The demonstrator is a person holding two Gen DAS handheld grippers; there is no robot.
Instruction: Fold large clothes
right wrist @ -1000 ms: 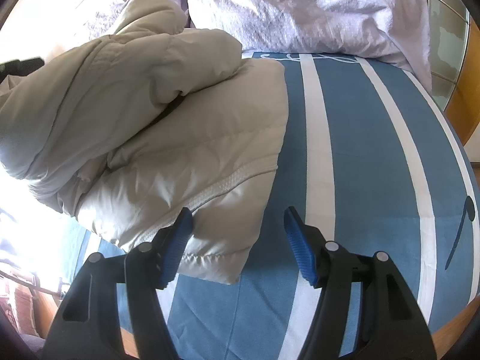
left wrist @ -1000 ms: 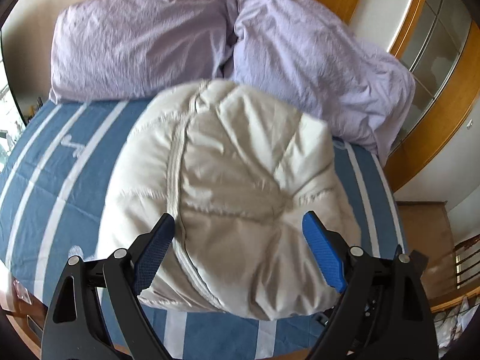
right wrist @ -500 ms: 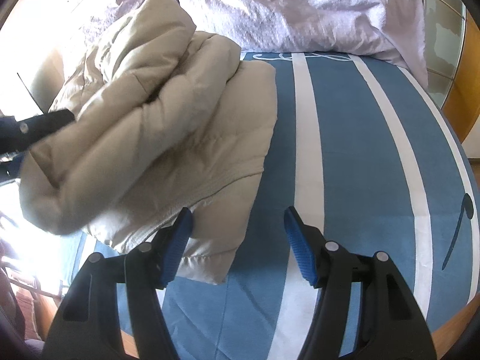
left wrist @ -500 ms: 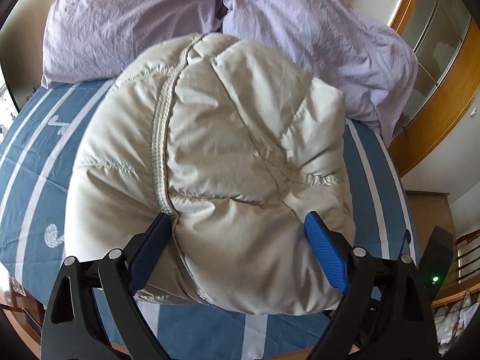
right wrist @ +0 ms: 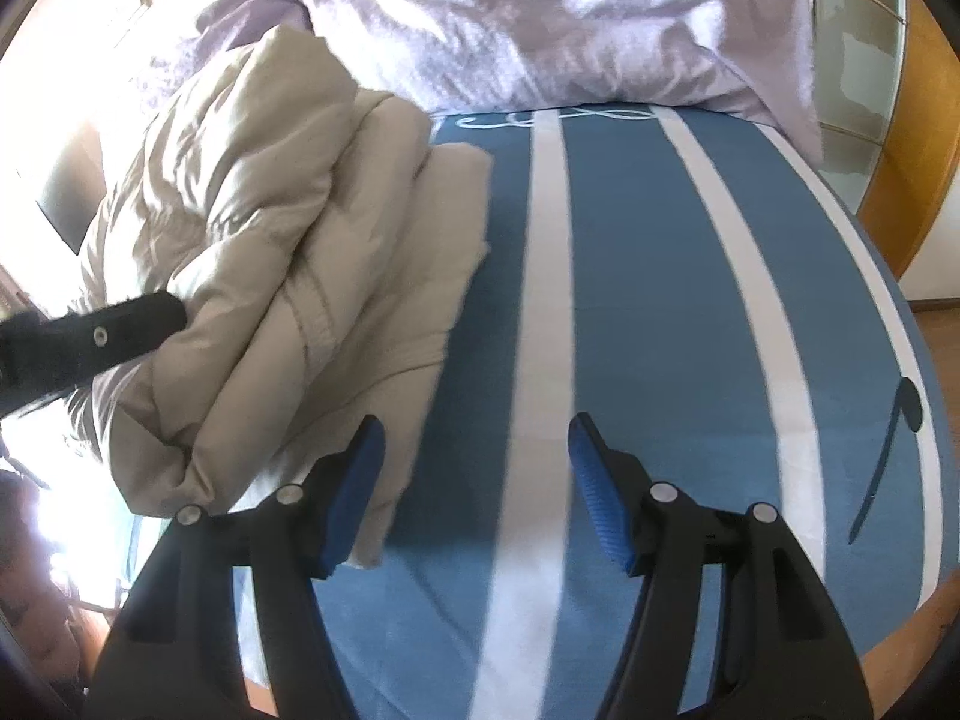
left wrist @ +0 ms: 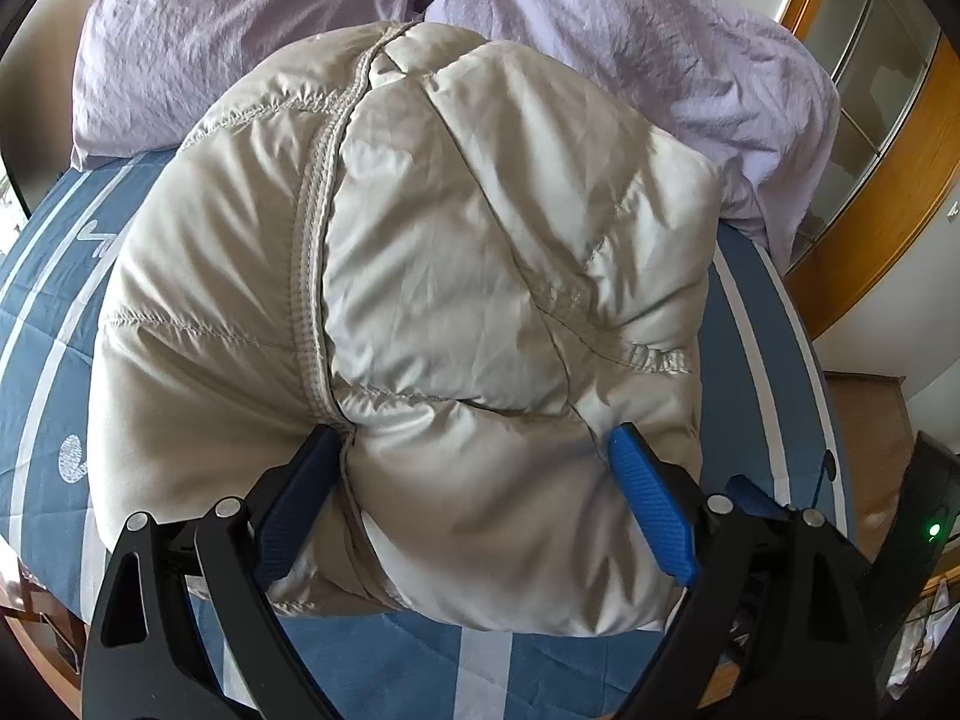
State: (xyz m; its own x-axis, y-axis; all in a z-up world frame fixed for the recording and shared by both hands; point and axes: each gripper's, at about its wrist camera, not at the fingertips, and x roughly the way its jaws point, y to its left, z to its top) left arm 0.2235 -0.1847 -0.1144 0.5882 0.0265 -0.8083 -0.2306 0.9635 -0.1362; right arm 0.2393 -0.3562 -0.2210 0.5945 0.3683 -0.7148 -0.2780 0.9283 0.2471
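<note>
**Left claw clamped wide on bundled jacket, right claw parted over the bed**

Claws are seen in both wrist views, each with black arms and blue ribbed pads. A large bed covered by a blue sheet with white stripes (right wrist: 630,276) is shown beneath everything, and two crumpled lilac pillows (left wrist: 630,30) are propped at its head, against a curved wooden headboard (left wrist: 900,192). On the sheet, a puffy beige quilted jacket (left wrist: 432,276) is gathered into a thick folded bundle; in the left wrist view it fills most of the frame, with a stitched zip seam running down its left half. In the right wrist view the same jacket is seen lying on the left part of the bed, its folded layers stacked and its lower edge reaching just beside the right claw's left pad.

The left gripper (left wrist: 474,498) is set wide, and the near fold of the jacket is squeezed between its two pads, with the fabric bulging around them. Its black finger is also visible in the right wrist view, pressed into the jacket's side. The right gripper (right wrist: 474,492) is held with its jaws parted over bare sheet; nothing is caught between them.
</note>
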